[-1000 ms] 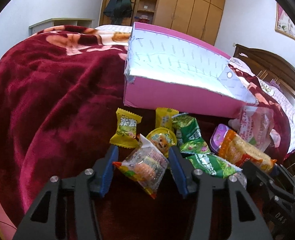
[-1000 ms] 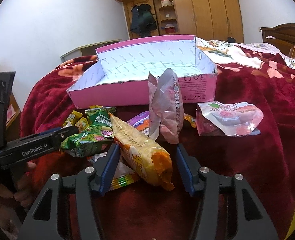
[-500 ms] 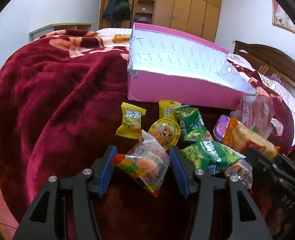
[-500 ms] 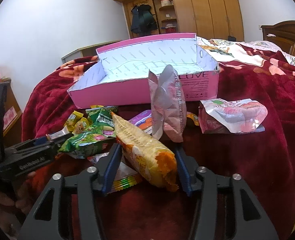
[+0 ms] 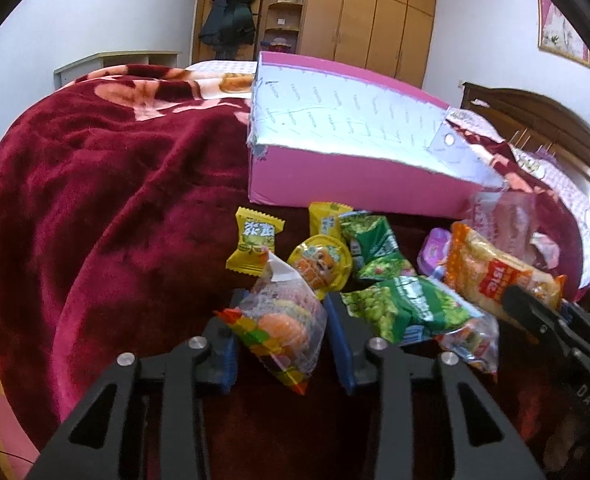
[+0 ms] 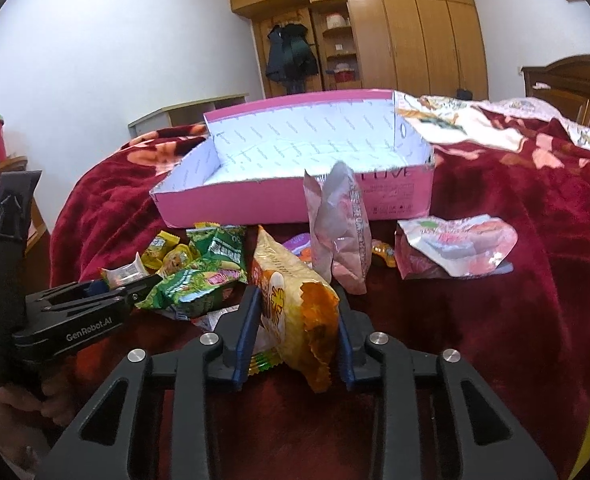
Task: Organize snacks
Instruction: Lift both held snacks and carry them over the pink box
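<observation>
An open pink box with a white inside lies on the red blanket behind a heap of snacks. My left gripper is shut on a clear bag of coloured candy at the near edge of the heap. My right gripper is shut on an orange and yellow snack bag, which also shows in the left wrist view. Green pea packets lie between the two grippers.
Yellow candies, a round yellow jelly cup, a purple cup, a standing pink bag and a flat pink packet lie in front of the box. The wooden headboard stands at the right.
Both grippers have narrowed onto their bags. The left gripper with the candy bag has drawn back slightly from the box; the right gripper's jaws now press the orange bag's sides.
</observation>
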`<state>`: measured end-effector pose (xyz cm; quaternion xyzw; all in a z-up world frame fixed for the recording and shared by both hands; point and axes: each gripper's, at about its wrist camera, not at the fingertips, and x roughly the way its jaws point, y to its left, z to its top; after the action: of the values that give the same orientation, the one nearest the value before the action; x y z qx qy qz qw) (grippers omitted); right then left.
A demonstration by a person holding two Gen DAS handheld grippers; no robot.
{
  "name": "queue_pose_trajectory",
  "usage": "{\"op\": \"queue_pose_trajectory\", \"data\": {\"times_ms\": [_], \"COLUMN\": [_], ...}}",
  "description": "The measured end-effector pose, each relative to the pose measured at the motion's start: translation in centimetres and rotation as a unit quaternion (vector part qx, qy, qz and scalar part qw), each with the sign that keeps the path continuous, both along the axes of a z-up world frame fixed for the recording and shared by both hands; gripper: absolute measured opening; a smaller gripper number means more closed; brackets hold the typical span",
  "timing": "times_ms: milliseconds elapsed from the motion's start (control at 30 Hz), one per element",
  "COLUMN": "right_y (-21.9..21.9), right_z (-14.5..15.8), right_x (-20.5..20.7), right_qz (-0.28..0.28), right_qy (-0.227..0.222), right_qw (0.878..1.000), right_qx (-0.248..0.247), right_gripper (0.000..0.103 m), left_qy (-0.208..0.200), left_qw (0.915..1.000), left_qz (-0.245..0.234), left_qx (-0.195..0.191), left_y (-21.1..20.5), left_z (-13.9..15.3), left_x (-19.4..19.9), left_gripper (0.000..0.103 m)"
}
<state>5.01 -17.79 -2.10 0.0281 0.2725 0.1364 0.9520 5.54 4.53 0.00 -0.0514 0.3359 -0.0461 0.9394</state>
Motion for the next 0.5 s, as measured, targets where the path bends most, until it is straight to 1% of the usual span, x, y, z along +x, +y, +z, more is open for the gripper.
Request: {"op": "queue_pose_trajectory", "data": {"times_ms": [33, 100, 133, 167, 267, 500], "right_y": [0.0, 0.0, 0.0, -0.1, 0.0, -0.4], "right_z": [0.1, 0.3, 0.3, 0.4, 0.8, 2.1], "right_x": [-0.1, -0.2, -0.3, -0.4, -0.8, -1.6], "right_qz": [0.0, 0.0, 0.001, 0.002, 0.003, 0.006], "right_qy": [-0.002, -0.004, -0.005, -0.006, -0.012, -0.033], "right_qw": [1.0, 1.0, 1.0, 1.0, 1.0, 0.999], "right_qx": [0.0, 0.002, 0.003, 0.004, 0.004, 0.01], "right_gripper": [0.032, 0.031, 0.03, 0.028, 0.025, 0.025], "left_qy": [0.0, -0.002, -0.002, -0.003, -0.008, -0.026], "left_qw": [1.0, 1.0, 1.0, 0.9999, 0.9999, 0.9995], "left_qz": [-0.002, -0.005, -0.007, -0.008, -0.007, -0.009], "left_qx": [0.0, -0.001, -0.003, -0.006, -0.006, -0.016], "left_y": [0.0, 0.1, 0.1, 0.1, 0.2, 0.3], "left_z": [0.1, 0.3, 0.5, 0.6, 1.1, 2.5], "left_x": [-0.1, -0.4, -0.6, -0.7, -1.3, -2.4], "left_gripper": [0.036, 0.028, 0.028, 0.025, 0.025, 0.023]}}
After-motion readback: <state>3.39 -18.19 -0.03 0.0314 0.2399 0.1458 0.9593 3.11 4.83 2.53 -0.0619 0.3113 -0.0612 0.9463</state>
